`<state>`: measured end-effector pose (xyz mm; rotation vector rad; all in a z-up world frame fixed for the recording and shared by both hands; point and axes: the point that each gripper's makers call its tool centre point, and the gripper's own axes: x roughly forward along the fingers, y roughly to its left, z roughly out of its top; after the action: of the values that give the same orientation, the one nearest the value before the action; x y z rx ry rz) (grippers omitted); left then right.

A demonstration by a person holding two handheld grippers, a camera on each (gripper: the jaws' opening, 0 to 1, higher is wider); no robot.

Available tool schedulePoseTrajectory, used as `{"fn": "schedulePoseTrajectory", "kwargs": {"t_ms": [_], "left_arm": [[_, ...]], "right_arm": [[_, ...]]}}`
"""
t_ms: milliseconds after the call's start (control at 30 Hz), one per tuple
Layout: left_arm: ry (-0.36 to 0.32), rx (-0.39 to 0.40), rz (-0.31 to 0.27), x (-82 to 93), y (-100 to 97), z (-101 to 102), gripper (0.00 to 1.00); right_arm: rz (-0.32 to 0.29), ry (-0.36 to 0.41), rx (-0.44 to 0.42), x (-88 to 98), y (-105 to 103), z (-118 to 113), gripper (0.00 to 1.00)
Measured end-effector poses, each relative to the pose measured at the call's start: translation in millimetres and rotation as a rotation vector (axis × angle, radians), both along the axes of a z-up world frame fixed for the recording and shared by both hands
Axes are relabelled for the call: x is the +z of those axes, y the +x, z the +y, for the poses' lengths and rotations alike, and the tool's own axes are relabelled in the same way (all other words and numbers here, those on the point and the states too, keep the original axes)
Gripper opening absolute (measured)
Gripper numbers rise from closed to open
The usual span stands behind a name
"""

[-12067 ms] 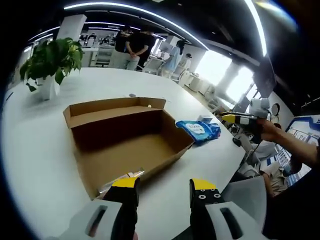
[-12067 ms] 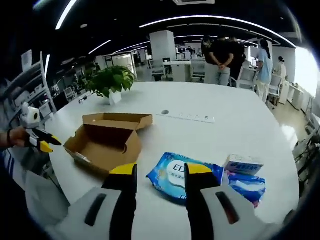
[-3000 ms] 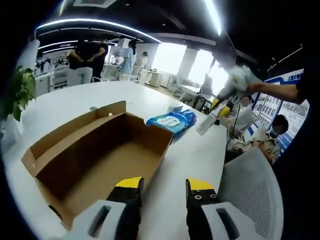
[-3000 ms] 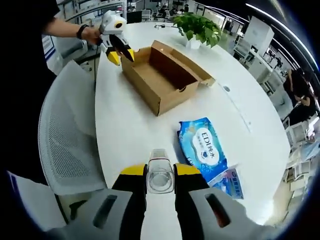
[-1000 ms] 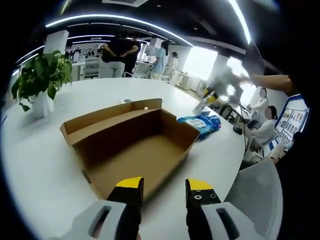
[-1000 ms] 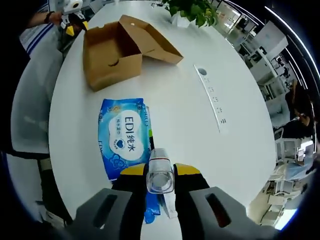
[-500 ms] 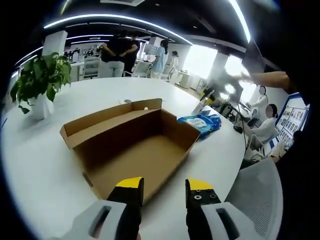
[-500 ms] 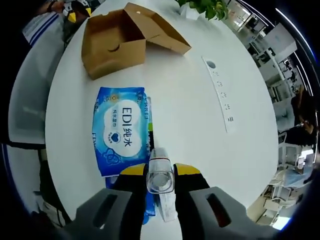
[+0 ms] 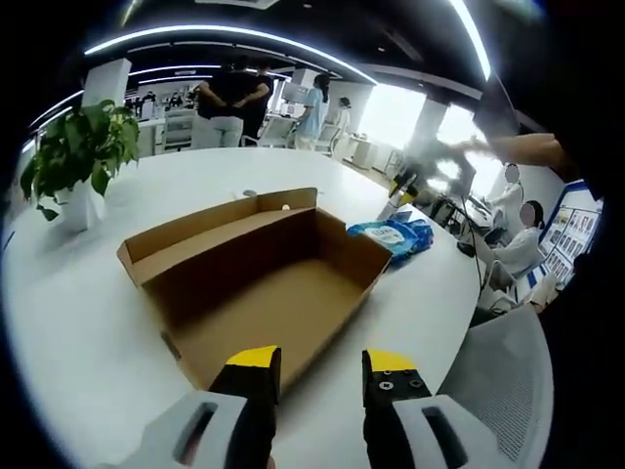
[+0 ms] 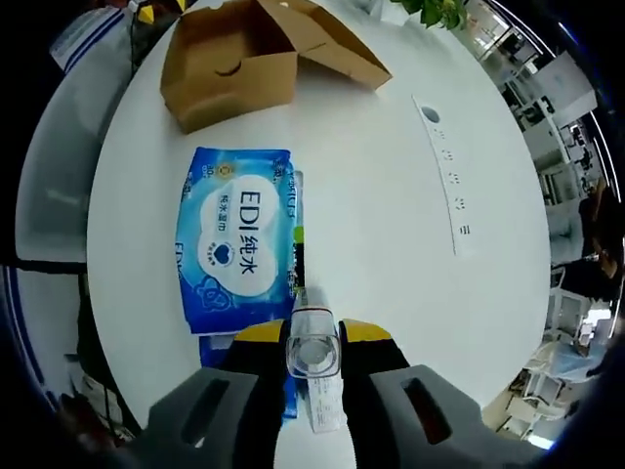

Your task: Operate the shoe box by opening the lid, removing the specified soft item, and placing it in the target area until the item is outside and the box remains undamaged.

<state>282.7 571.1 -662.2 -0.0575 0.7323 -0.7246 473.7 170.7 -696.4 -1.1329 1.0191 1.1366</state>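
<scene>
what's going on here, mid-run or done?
Mid-run, by the look of it. The right gripper is shut on a clear tube-like item, held above the blue wipes pack on the white table. The cardboard shoe box sits open, lid folded back, and its visible interior looks empty. The left gripper hovers open at the box's near edge, holding nothing. The item has not yet been set down.

Left view near the box (image 9: pixel 254 274); right view looks down at it (image 10: pixel 229 63).
</scene>
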Motion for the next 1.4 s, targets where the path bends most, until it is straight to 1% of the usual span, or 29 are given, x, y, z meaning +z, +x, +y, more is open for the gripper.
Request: {"fn": "schedulePoseTrajectory", "kwargs": {"t_ms": [567,667,767,1100,1233,1400], "left_arm": [[-0.002,-0.006,0.000,0.0,4.2,-1,0.33],[-0.003,-0.006,0.000,0.0,4.3,-2,0.33],[-0.004,-0.005,0.000,-0.1,3.7,-2,0.33],[-0.006,-0.005,0.005,-1.7,0.2,-3,0.33],[-0.010,-0.004,0.003,-1.7,0.3,-3,0.33],[-0.009,0.000,0.005,-3.0,-0.8,-2,0.33]], "right_arm": [[0.022,-0.057,0.036,-3.4,4,-6,0.18],[0.026,-0.062,0.033,-3.0,5,-5,0.18],[0.019,-0.080,0.049,-3.6,6,-5,0.18],[0.028,-0.097,0.063,-4.6,8,0,0.18],[0.040,-0.097,0.050,-7.6,7,1,0.19],[0.043,-0.111,0.061,-10.6,5,1,0.19]]}}
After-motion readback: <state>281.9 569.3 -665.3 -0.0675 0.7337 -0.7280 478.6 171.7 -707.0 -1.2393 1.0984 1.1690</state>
